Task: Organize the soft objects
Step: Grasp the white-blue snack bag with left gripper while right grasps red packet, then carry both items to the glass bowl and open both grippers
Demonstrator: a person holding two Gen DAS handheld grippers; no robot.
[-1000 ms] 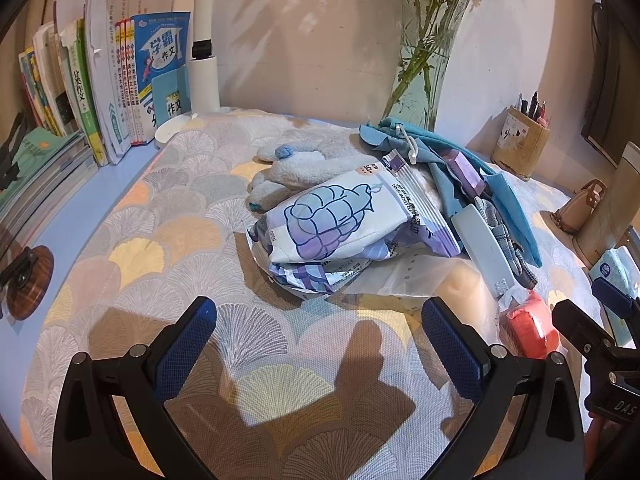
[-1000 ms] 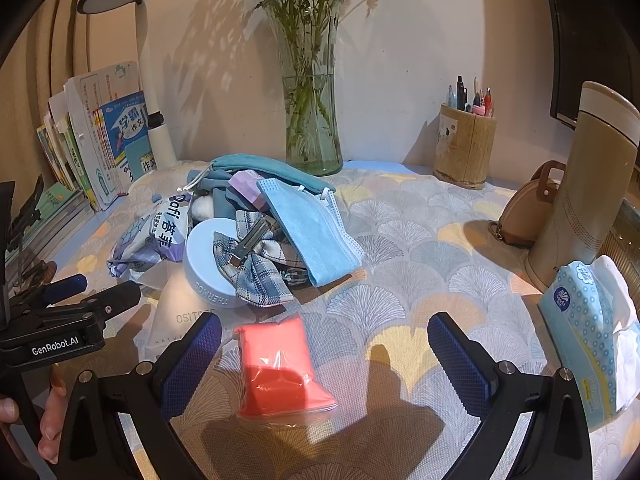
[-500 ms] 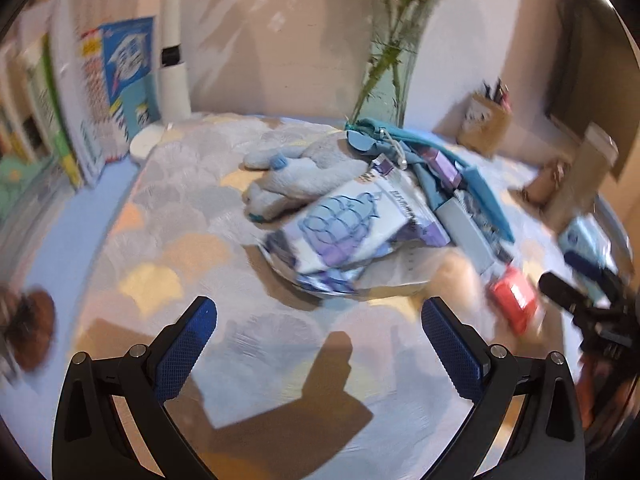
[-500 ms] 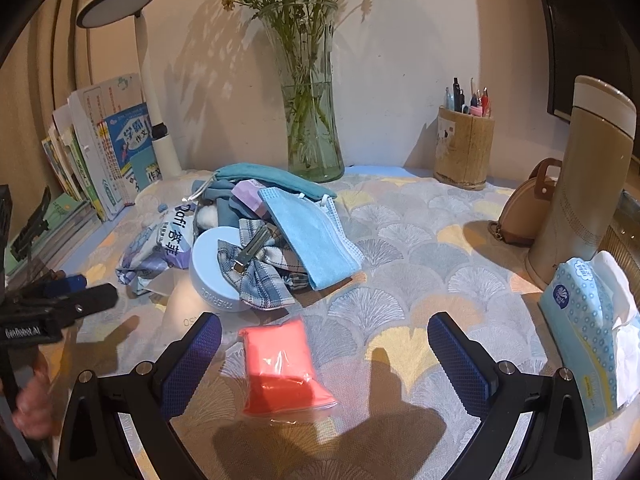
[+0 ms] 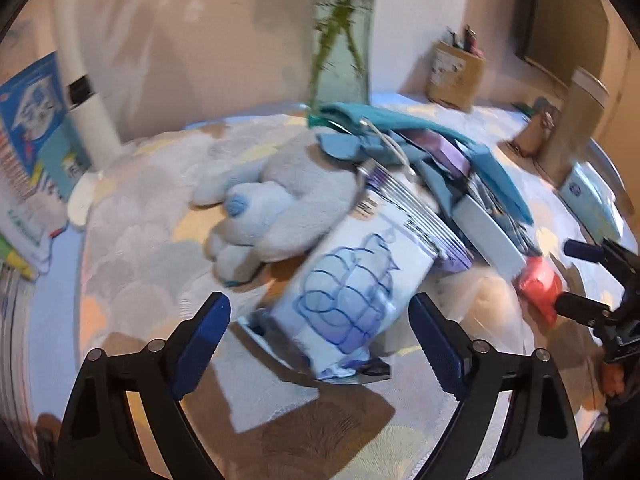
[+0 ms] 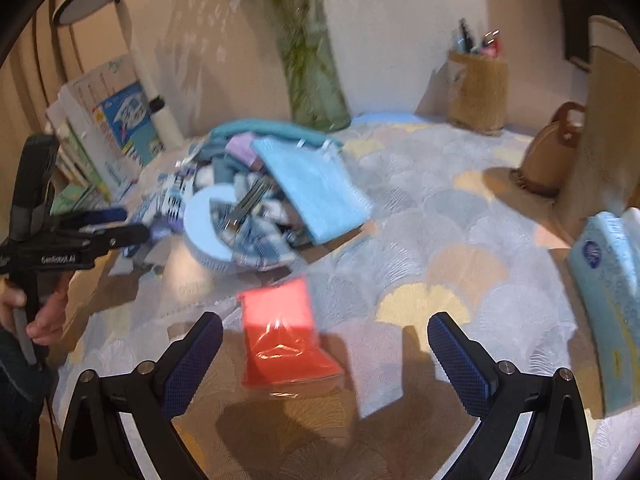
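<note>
Closing left claw (image 5: 318,332) around white wipes pack (image 5: 352,288), not yet gripped; right claw (image 6: 325,354) wide, empty; next, pinching, lifting.

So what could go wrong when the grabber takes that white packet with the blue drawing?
1. The left gripper is closing around the white packet with the blue drawing, which leans on the grey plush toy, so the toy may get dragged along.
2. The packet looks slippery and might slide from the pads.
3. The pile reaches the glass flower vase; a hard tug could bump it.
</note>
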